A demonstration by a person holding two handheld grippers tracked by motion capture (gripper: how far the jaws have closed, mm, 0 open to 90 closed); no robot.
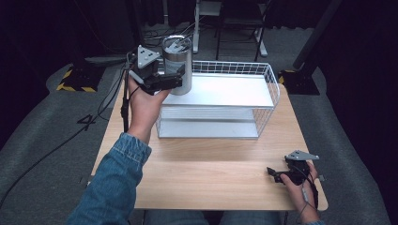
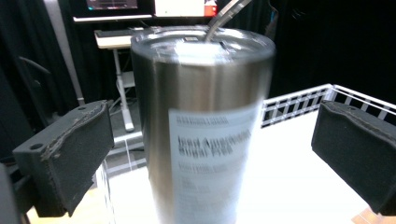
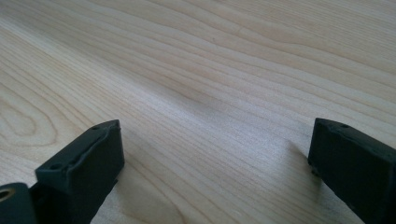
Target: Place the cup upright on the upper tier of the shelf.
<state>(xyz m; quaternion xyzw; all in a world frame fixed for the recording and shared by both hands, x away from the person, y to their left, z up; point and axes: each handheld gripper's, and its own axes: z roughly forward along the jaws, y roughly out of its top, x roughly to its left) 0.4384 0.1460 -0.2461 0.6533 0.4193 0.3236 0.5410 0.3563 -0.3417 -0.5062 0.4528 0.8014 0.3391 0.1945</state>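
Note:
A stainless steel tumbler (image 1: 178,63) with a white label stands at the left end of the top tier of a white wire shelf (image 1: 230,91). My left gripper (image 1: 174,79) is open at the height of the tumbler's lower half. In the left gripper view the tumbler (image 2: 205,130) rises between the two jaws, and a gap shows on each side of it. A curved metal piece (image 2: 226,11) sticks up from its lid. My right gripper (image 1: 273,172) rests open low over the wooden table (image 1: 202,164) at the front right, with nothing between its fingers (image 3: 84,163).
The shelf's lower tier (image 1: 206,127) lies bare behind wire sides. Cables (image 1: 56,140) trail off the table's left edge to the floor. Beyond the shelf are a desk leg (image 1: 197,28), a chair base (image 1: 260,44) and a yellow-black striped foot (image 1: 75,82).

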